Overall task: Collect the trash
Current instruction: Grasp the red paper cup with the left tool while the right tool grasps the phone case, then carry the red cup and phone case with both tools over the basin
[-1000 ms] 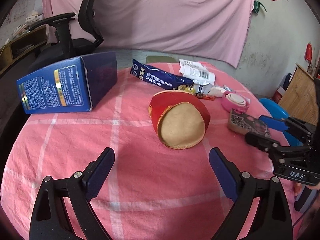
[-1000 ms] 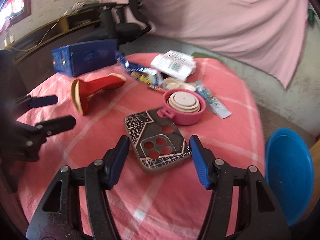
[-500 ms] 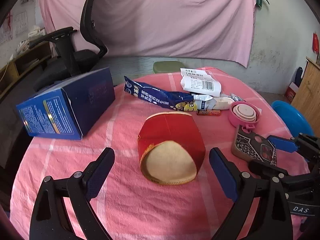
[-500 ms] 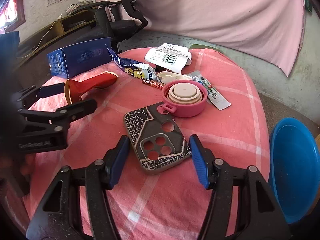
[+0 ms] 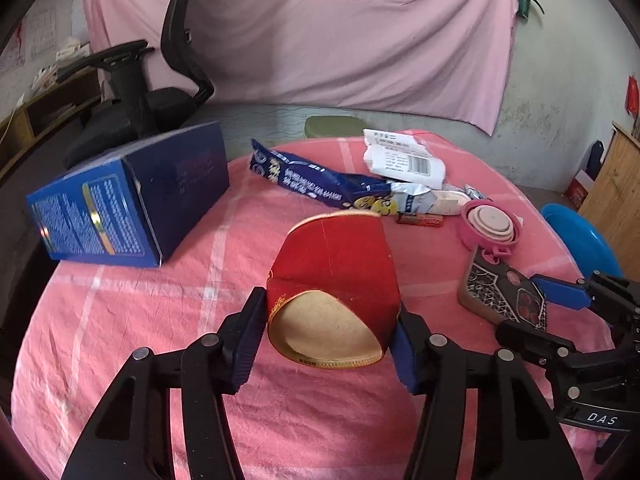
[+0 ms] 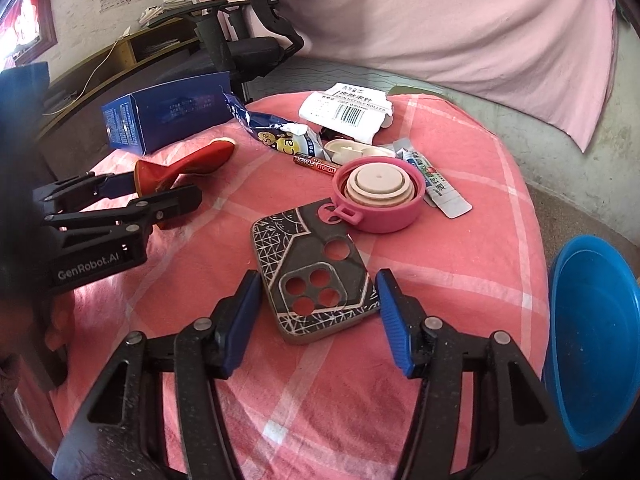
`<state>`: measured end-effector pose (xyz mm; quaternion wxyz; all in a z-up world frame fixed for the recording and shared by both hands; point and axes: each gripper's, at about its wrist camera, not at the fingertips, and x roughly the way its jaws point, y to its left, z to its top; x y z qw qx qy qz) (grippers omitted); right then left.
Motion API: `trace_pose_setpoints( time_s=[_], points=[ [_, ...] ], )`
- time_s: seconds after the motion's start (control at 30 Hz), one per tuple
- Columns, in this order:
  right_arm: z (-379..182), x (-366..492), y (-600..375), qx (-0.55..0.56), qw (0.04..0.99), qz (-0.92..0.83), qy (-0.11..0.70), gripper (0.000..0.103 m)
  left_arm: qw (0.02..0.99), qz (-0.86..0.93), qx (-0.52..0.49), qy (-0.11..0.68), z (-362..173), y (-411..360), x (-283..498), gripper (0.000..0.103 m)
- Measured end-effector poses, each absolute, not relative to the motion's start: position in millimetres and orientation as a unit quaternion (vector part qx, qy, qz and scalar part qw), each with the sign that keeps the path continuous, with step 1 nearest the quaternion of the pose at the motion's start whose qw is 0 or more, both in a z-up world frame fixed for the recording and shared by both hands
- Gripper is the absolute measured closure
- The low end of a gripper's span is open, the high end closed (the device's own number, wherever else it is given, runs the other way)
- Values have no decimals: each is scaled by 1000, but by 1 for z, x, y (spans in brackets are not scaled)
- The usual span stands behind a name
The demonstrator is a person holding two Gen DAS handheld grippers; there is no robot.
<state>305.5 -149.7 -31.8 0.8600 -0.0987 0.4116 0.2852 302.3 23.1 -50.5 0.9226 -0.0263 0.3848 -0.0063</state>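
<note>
Pink cloth covers the round counter point(image 5: 120, 320), and a pink sheet point(image 5: 320, 32) hangs behind it. On the cloth, the left tool point(image 5: 328, 332) is closing on a squashed red cup point(image 5: 336, 276) lying on its side, with both pads touching it. Near it lies a phone case point(image 6: 312, 276), and the right tool point(image 6: 320, 316) sits around its end, pads apart, not touching. Off the counter's edge is a blue bowl point(image 6: 596, 340).

A pink sheet point(image 5: 320, 32) drapes the wall behind a black office chair point(image 5: 152, 96).
</note>
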Motion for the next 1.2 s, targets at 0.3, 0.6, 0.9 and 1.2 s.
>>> trace_pose_setpoints(
  time_s=[0.3, 0.6, 0.9, 1.2],
  points=[
    [-29, 301, -149, -95, 862, 291, 405, 27, 920, -5, -89, 382, -47, 46, 289, 60],
    [-21, 287, -153, -78, 865, 308, 388, 28, 931, -14, -120, 344, -32, 41, 244, 60],
    [11, 258, -186, -21, 914, 300, 273, 29, 947, -16, -123, 295, -9, 21, 221, 60],
    [55, 225, -231, 30, 960, 256, 109, 28, 973, -51, -111, 196, 48, -20, 213, 60]
  ],
)
